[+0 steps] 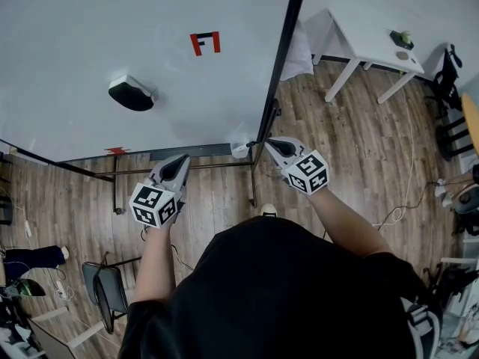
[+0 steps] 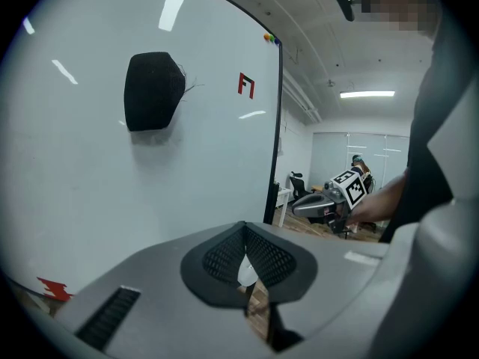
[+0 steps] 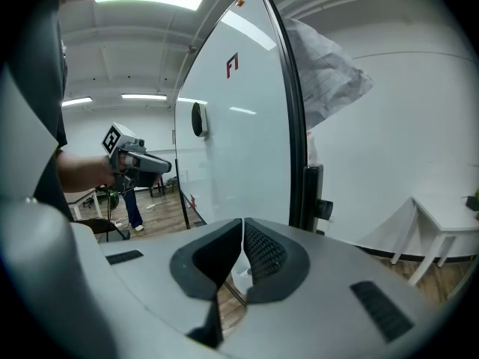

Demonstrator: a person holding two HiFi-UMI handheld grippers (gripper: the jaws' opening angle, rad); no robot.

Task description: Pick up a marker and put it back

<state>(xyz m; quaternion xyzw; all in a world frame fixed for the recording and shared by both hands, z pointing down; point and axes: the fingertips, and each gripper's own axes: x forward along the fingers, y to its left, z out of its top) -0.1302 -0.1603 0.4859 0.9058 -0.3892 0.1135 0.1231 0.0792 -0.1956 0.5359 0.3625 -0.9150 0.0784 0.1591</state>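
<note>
We hold two grey plastic grippers in front of one large white whiteboard (image 1: 75,43) in a thin black frame. The left gripper (image 2: 245,229) has its two jaws closed, tips meeting, with nothing between them. Through the slit below the tips we see only a strip of floor and a pale patch. The right gripper (image 3: 241,223) is closed as well, its two dark ribbed pads touching at the tips and nothing clamped between them. Each gripper carries one cube with black-and-white squares.

On the whiteboard we count three things: one black oval eraser (image 1: 131,94) stuck to its face, one red F-shaped mark (image 1: 205,43) higher up to the right, and one small red mark (image 1: 117,151) at the lower edge. The right gripper's tip sits just beside the board's lower right corner, near one small white object (image 1: 239,150) at the end of the bottom rail. We cannot pick out a marker with certainty in any view, and we cannot tell whether that white object is one.

Behind the board's right edge hangs one crumpled white sheet (image 3: 325,73). Further right stands one white table (image 1: 359,40) with two small items on it, one dark green (image 1: 402,39) and one pale and round (image 1: 403,55). One black chair (image 1: 105,290) stands on the wooden plank floor (image 1: 352,155) at lower left.
</note>
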